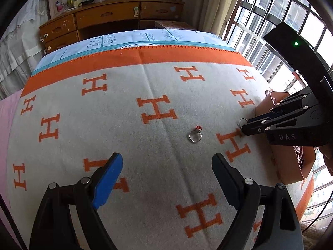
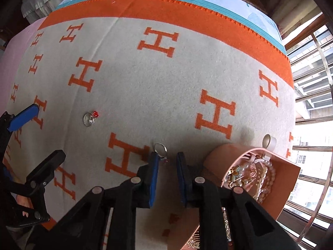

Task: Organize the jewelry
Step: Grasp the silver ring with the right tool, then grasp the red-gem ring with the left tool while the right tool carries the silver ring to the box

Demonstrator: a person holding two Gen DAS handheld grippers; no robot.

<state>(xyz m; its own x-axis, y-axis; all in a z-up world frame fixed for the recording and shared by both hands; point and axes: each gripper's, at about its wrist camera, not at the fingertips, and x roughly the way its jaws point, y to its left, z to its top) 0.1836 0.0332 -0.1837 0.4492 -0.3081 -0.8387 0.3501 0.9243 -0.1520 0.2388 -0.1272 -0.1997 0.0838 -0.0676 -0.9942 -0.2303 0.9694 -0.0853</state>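
Right tongs (image 2: 166,162), part-open, straddle a plain silver ring (image 2: 160,148) — ungripped, seemingly bound for the pink jewelry box (image 2: 291,179); left tongs (image 1: 166,166) gape empty.

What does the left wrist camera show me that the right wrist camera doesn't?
Left wrist only: the wooden dresser behind the bed, and the right tongs from outside, beside a plain ring.

Right wrist only: the pink jewelry box interior, with pearl strands and gold pieces.

Both: the H-patterned blanket, the red-stone ring lying loose, and the open left tongs.
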